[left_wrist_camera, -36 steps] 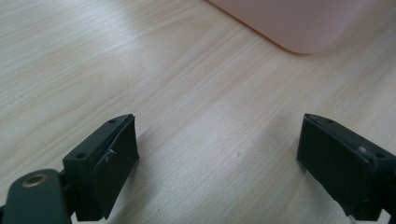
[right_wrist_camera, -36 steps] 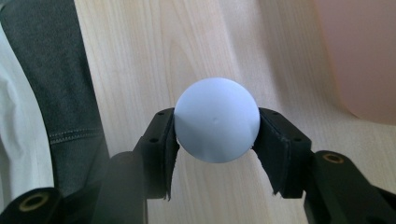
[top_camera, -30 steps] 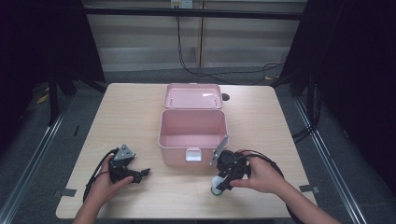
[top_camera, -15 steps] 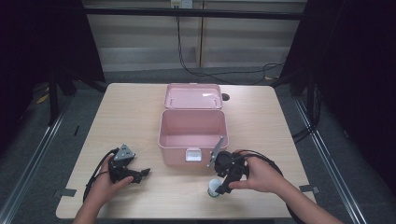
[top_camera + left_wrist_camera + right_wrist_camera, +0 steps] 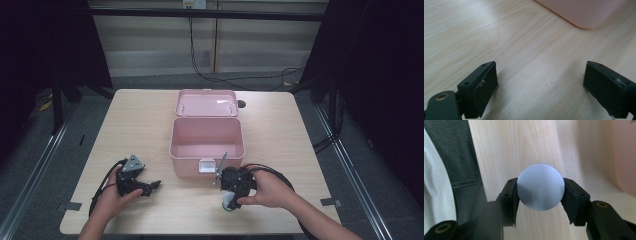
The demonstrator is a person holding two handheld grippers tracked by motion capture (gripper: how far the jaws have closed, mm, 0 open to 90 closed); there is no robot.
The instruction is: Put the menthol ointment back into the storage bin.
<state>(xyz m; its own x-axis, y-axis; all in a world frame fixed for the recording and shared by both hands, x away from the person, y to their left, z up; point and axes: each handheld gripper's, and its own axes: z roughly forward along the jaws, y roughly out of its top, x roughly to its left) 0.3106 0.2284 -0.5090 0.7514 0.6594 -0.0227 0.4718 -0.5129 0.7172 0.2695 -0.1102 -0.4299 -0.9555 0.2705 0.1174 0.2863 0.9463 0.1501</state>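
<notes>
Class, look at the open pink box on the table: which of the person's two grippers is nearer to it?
Right. The right gripper, shut on a pale blue ball, sits just before the pink box front right corner. The left gripper, open, lies farther off to its front left.

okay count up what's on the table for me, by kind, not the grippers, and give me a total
Pink boxes: 1, the open pink box, its lid laid back behind it.
Balls: 1, the pale blue ball, clamped between the jaws of the right gripper.
Total: 2.
</notes>
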